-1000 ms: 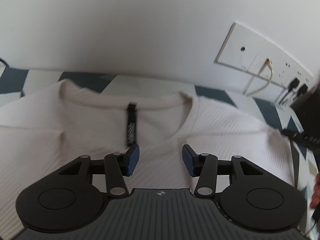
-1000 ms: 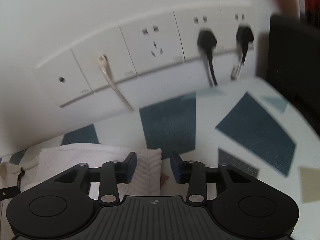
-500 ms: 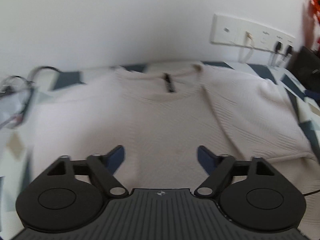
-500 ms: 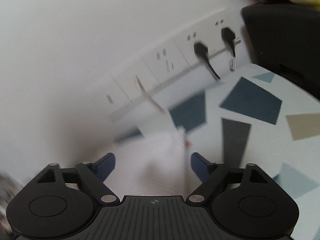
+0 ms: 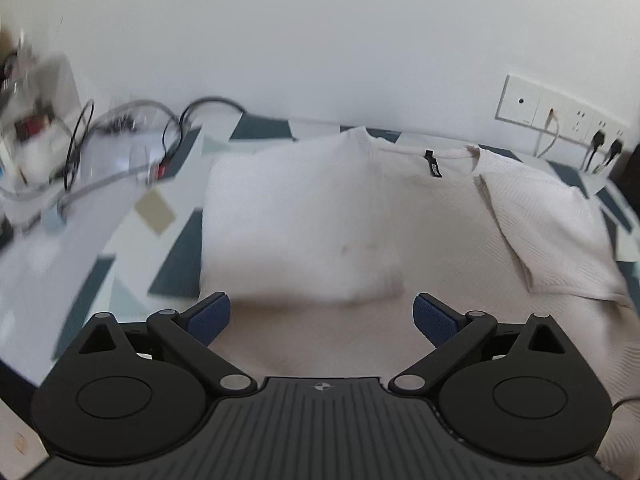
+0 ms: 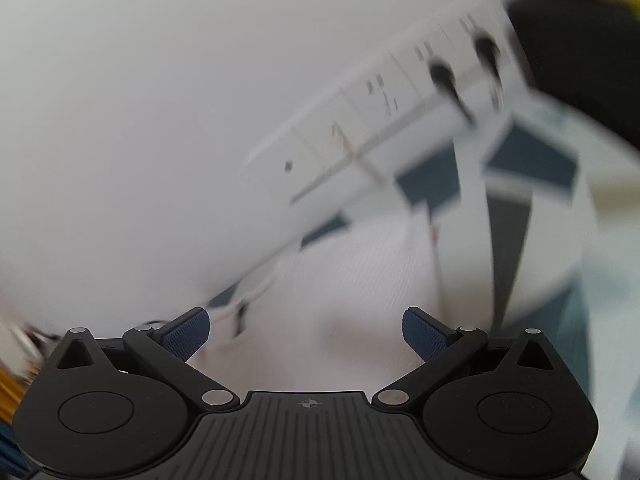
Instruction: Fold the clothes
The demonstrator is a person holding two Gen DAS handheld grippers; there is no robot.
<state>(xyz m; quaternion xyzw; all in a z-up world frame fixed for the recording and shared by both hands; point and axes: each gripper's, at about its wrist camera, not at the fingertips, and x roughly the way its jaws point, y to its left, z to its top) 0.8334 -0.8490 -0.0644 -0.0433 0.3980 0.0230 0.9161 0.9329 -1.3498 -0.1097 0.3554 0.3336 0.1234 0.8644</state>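
**Sweater lies folded in, both tongs spread**

The white sweater (image 5: 420, 216) lies flat on the patterned table (image 5: 176, 264), both sleeves folded inward, collar toward the wall. The left gripper (image 5: 322, 316) and right gripper (image 6: 306, 330) have just been opening; both jaws stand wide, nothing between them.

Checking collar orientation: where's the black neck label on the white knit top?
Left wrist view, upper right of centre: the black neck label hangs inside the collar of the white knit top, left of the wall sockets.

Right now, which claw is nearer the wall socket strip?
Right. The right claw faces the socket strip over the sweater's corner; the left claw sits back over its body, strip far right.
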